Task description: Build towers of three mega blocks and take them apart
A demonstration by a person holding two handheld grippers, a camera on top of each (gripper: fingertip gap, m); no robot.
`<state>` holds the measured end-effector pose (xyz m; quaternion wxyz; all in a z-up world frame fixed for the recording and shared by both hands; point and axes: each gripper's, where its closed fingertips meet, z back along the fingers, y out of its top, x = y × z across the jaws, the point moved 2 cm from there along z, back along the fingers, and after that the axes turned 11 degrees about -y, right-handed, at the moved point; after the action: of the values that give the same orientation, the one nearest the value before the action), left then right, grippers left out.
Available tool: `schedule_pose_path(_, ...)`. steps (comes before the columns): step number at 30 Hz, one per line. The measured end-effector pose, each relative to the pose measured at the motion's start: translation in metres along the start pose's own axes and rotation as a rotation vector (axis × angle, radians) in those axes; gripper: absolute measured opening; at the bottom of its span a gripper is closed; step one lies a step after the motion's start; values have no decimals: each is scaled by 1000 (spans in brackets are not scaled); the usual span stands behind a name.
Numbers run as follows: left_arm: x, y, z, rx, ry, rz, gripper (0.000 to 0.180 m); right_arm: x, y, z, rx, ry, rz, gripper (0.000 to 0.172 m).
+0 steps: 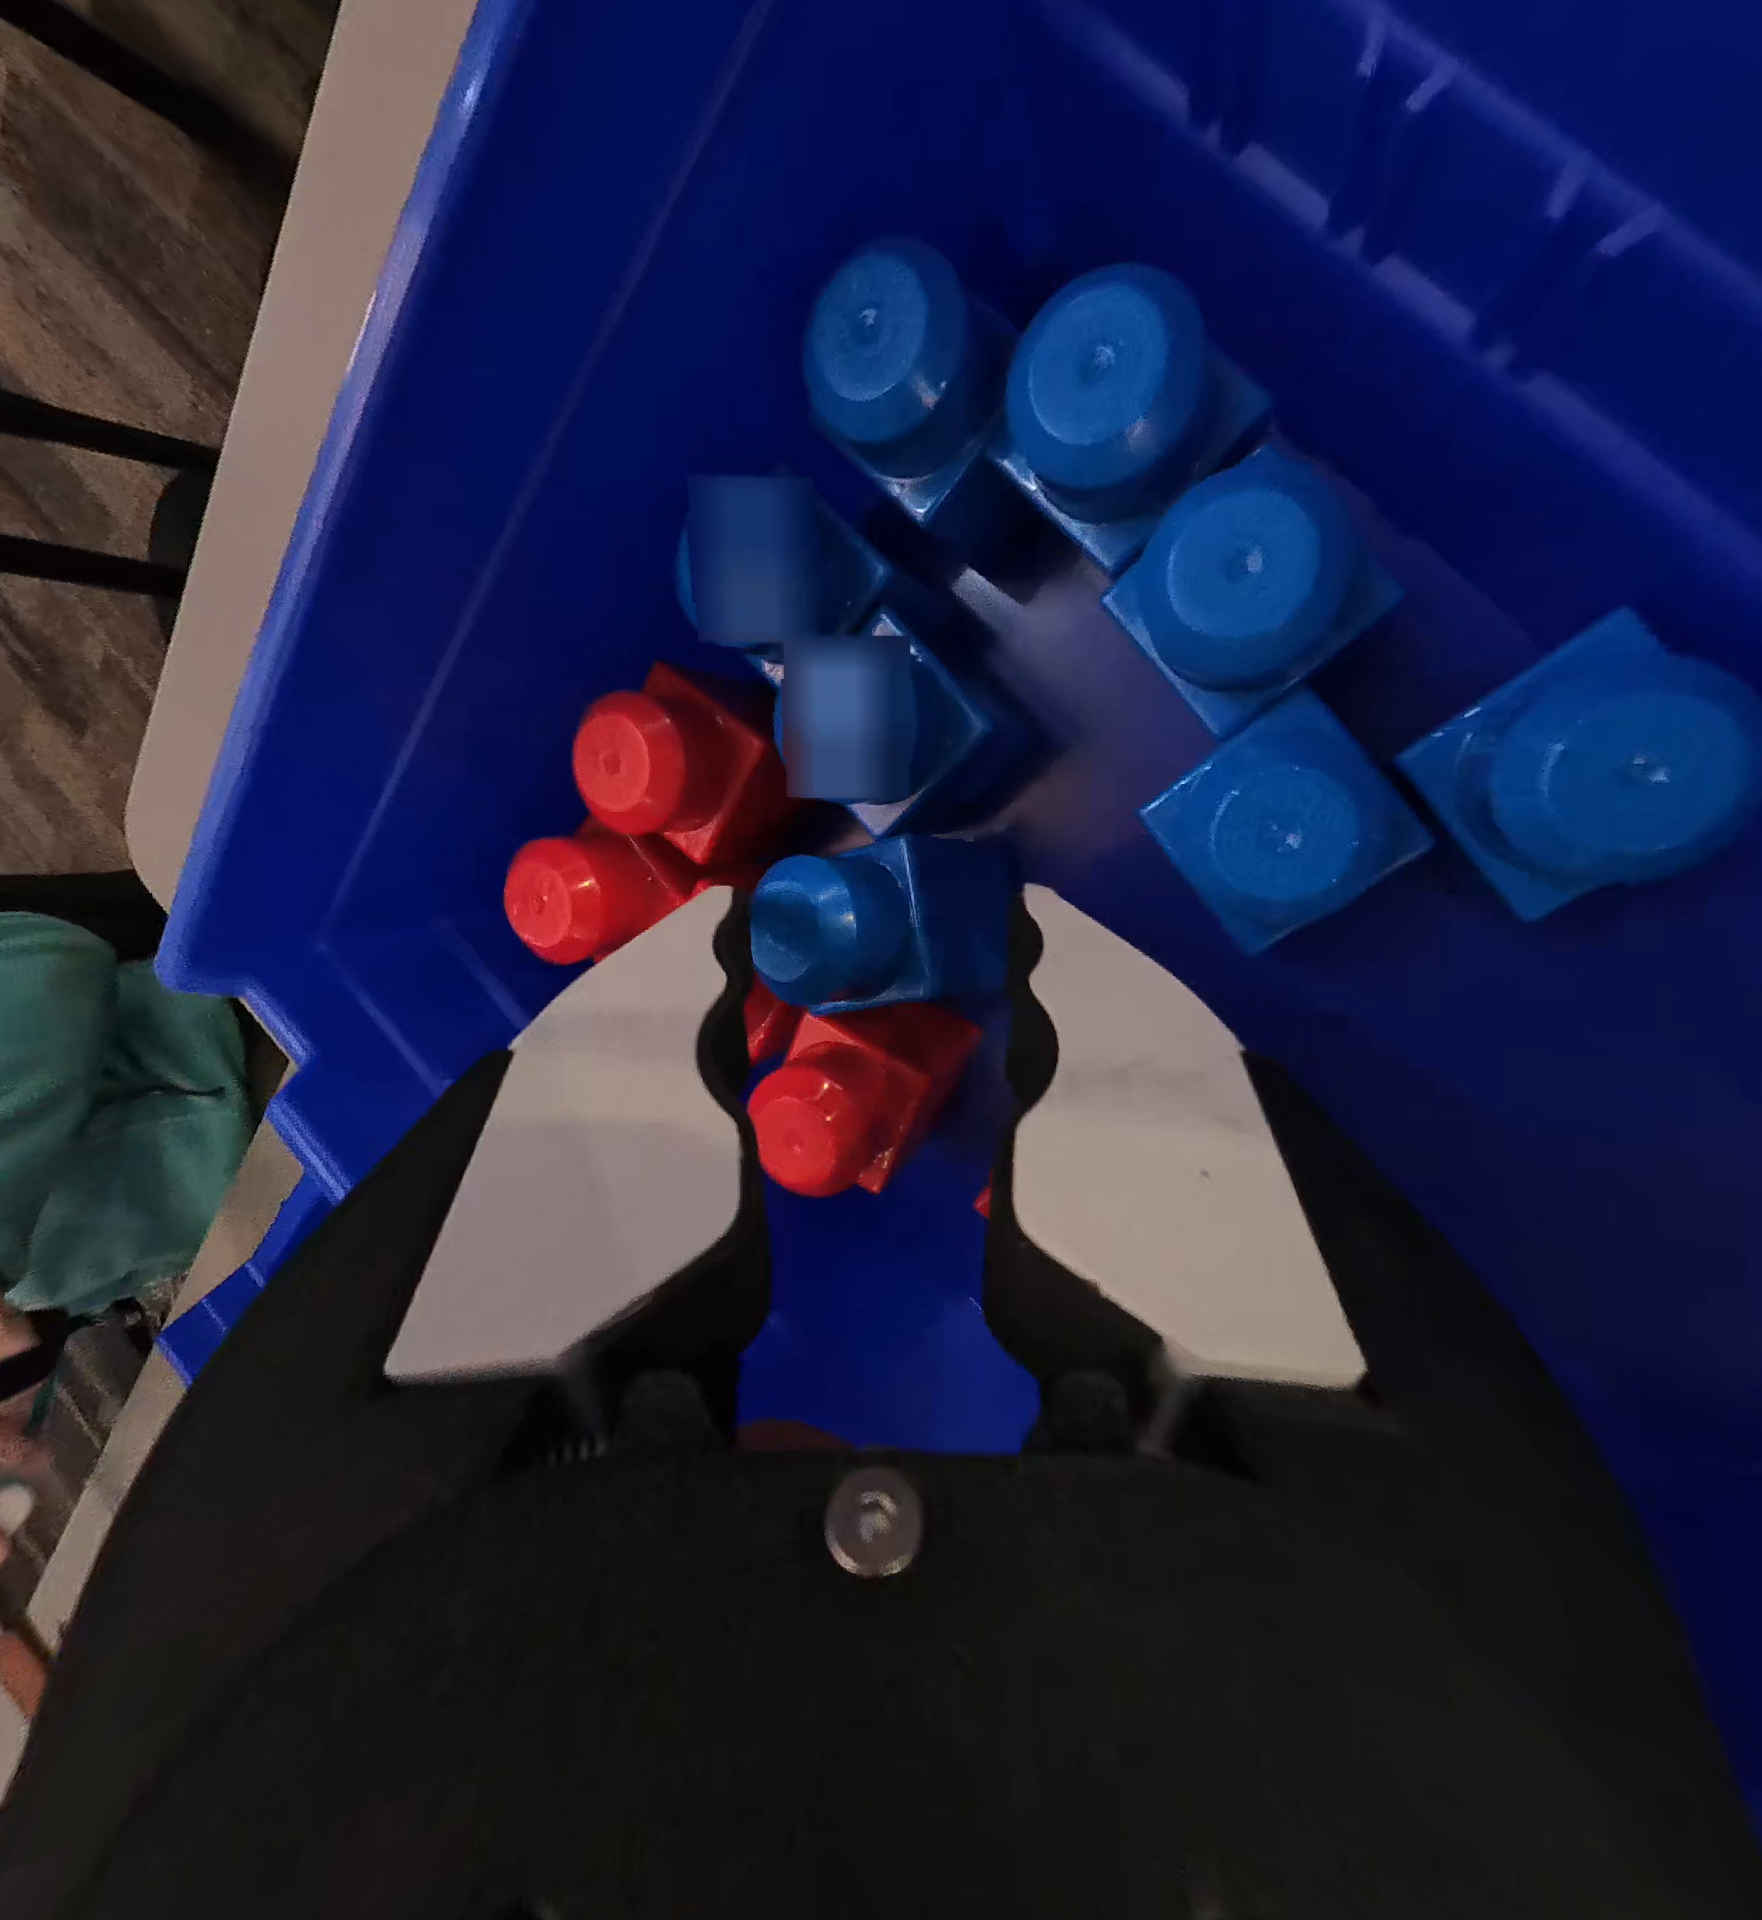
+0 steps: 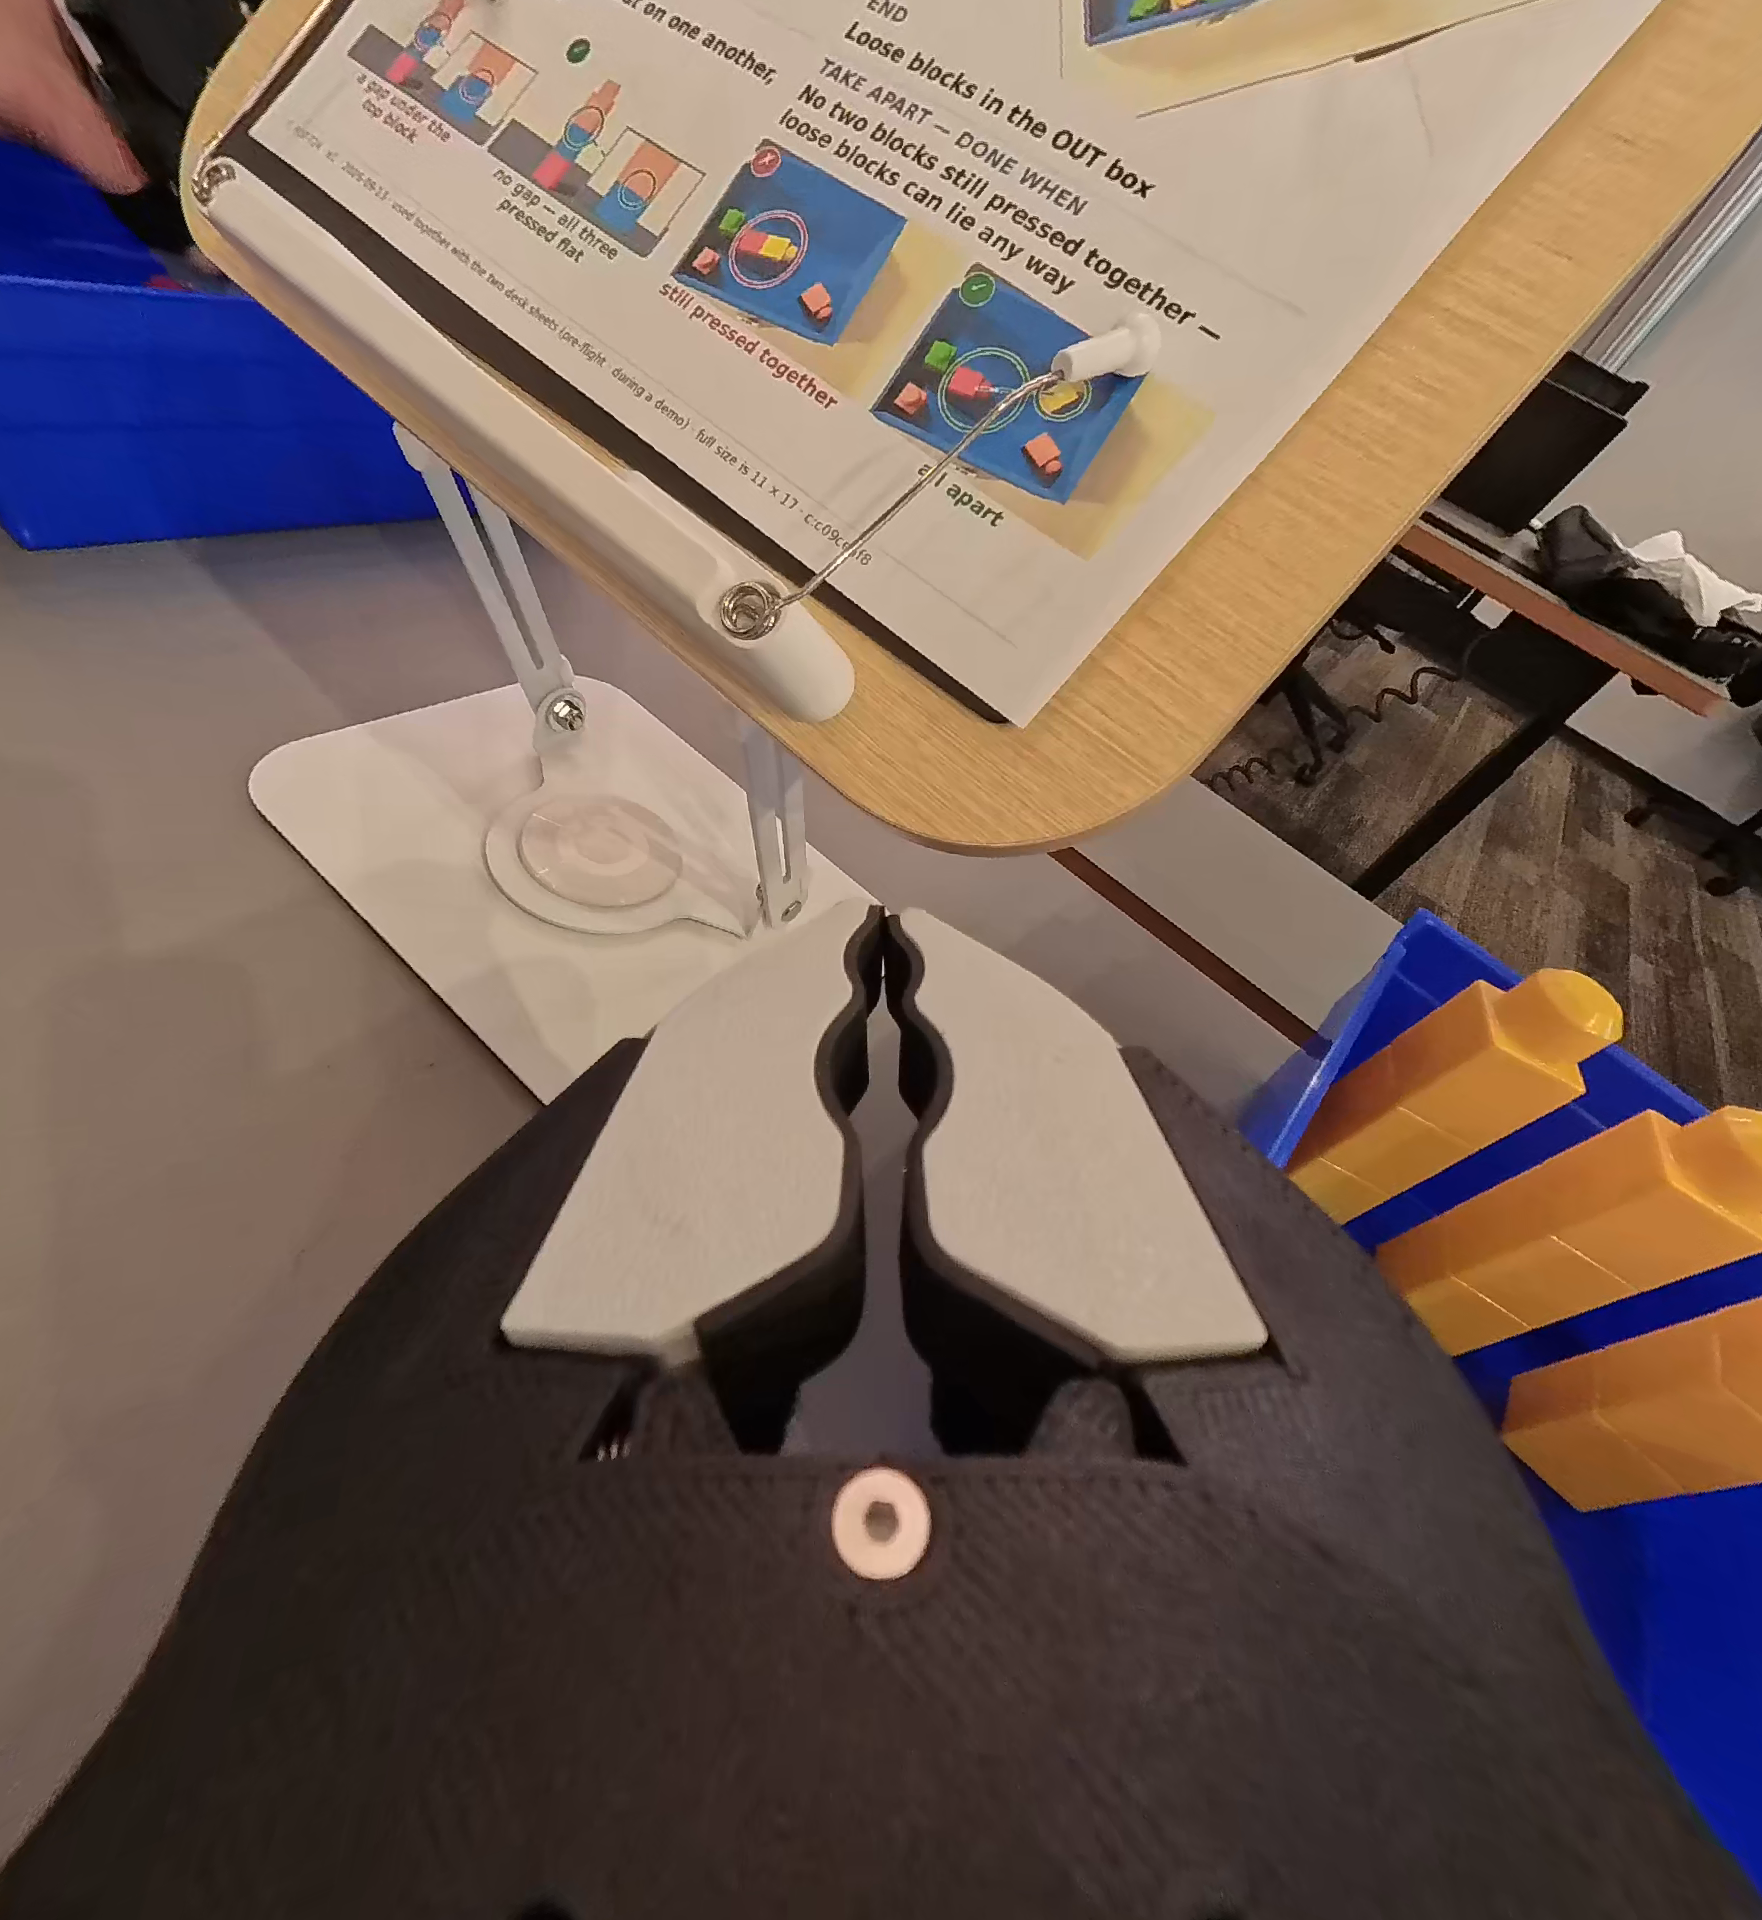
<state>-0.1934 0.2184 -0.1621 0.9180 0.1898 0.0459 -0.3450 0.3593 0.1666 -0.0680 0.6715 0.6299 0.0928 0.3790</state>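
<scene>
My left gripper reaches down into a blue bin. Its pads close on a dark blue block that lies on its side, the stud against the left pad and the base against the right pad. Red blocks lie around it, and one red block lies below it between the fingers. Several lighter blue blocks stand stud-up farther in. My right gripper is shut with nothing between its pads, above the grey table.
A tilted wooden stand with an instruction sheet rises ahead of the right gripper on a white base. A blue bin at the right holds orange towers. Another blue bin sits far left. Green cloth lies beside the bin. My hands' fingertips stand some 55 cm from each other.
</scene>
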Motion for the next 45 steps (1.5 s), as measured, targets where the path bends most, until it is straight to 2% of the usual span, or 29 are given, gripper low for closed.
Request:
schedule_pose_path(5, -6, -3, -1, -28, 6, 28, 54, 1, 1, 1, 3, -1, -3, 0)
schedule_pose_path(7, 0, 0, -1, 15, -43, 32, 49, 1, 1, 1, 4, 1, -2, 0)
schedule_pose_path(11, -1, -3, -4, -35, -16, 12, 53, 0, 1, 1, 3, 4, 0, 0)
schedule_pose_path(16, 9, -16, -17, -145, -77, -4, 48, 0, 1, 1, 1, 8, 1, 0)
schedule_pose_path(17, 11, -18, -19, -157, -90, -13, 40, 0, 1, 1, 1, 7, 1, 0)
schedule_pose_path(22, 16, -16, -11, -104, -92, -37, 35, 0, 0, 1, -2, 10, 3, 0)
schedule_pose_path(25, 25, -13, 13, -28, -87, -37, 35, 0, 0, 1, 0, 10, 3, 0)
schedule_pose_path(28, 62, -2, 56, 143, -160, -35, 34, 0, 1, 2, 4, 13, 0, 0)
schedule_pose_path(31, 113, 1, 102, 237, -185, -126, 34, -2, 1, 1, 5, 19, 2, 0)
schedule_pose_path(34, 175, -2, 126, 262, -238, -249, 34, -4, 2, 1, 4, 23, 6, 0)
schedule_pose_path(39, 271, -16, 117, 211, -383, -401, 34, -4, 1, 1, 4, 24, 4, 0)
schedule_pose_path(41, 290, -24, 100, 138, -396, -413, 34, -4, 2, 1, 6, 24, 1, 0)
schedule_pose_path(45, 316, -29, 73, 102, -485, -426, 34, -4, 0, 0, -1, 26, 1, 0)
